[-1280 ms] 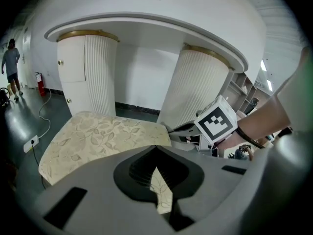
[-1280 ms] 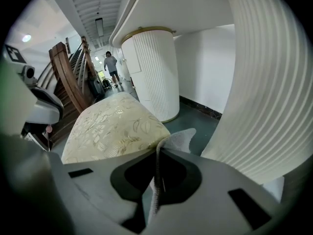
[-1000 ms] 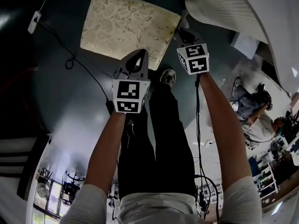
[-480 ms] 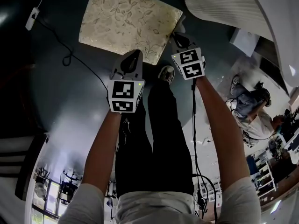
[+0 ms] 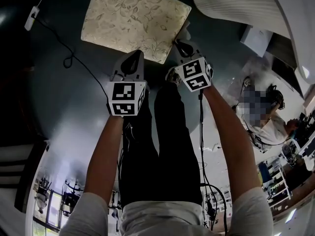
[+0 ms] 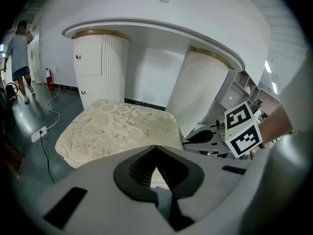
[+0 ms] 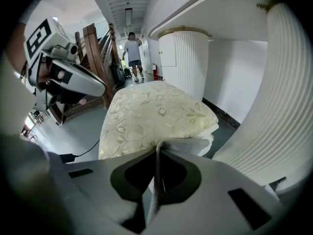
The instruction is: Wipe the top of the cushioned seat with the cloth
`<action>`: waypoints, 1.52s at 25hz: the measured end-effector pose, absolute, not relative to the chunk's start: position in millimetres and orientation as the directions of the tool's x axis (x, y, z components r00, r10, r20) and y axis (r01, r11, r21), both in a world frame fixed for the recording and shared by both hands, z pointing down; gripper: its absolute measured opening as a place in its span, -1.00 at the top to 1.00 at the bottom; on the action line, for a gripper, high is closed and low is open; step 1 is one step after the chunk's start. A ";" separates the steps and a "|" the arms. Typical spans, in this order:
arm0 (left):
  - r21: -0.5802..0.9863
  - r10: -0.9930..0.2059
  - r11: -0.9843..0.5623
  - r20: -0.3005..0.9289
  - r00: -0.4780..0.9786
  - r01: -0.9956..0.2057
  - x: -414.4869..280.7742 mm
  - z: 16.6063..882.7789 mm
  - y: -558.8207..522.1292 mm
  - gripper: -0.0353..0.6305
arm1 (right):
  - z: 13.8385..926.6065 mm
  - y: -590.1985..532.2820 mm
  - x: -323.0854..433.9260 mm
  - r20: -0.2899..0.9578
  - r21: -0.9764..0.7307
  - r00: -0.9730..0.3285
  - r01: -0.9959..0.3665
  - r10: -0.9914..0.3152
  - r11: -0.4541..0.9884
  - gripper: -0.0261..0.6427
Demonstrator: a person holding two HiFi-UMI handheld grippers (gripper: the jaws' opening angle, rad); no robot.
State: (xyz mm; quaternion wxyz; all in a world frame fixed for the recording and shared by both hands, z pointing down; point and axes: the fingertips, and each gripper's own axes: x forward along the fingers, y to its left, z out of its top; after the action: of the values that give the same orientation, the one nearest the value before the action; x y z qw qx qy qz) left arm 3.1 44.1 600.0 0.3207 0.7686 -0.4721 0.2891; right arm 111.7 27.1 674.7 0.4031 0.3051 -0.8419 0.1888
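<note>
Right hand-held gripper (image 7: 157,149) clamps one cloth (image 7: 190,144) near one cushioned seat (image 7: 146,111)

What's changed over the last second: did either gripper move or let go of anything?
The right gripper, shut on the cloth, slid left and back toward the person beside the right edge of the cushioned seat, rolling slightly as it went. The left gripper drifted a little to the left. Unchanged: the cloth is clamped as before, the left jaws are shut and empty, and nothing was released.
</note>
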 end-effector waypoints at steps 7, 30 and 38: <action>0.222 -0.557 -0.318 0.743 0.371 -0.922 -8.9 599.4 52.7 0.86 | 670.5 51.0 101.0 0.797 -0.058 -0.497 -0.629 -0.343 0.775 0.88; 0.229 -0.586 -0.166 0.759 0.283 -0.959 -80.0 613.4 89.2 0.86 | 678.0 121.8 29.7 0.845 -0.037 -0.438 -0.620 -0.307 0.784 0.88; 0.239 -0.595 -0.129 0.758 0.268 -0.962 -104.8 615.7 96.7 0.86 | 682.4 117.8 16.2 0.849 -0.054 -0.415 -0.686 -0.328 0.726 0.88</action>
State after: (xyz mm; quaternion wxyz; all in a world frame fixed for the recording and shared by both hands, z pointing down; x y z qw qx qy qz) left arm -104.8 96.7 615.7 0.3647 0.7077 -0.5500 0.2521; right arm 16.2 117.8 682.4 0.4430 0.3104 -0.8165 0.2017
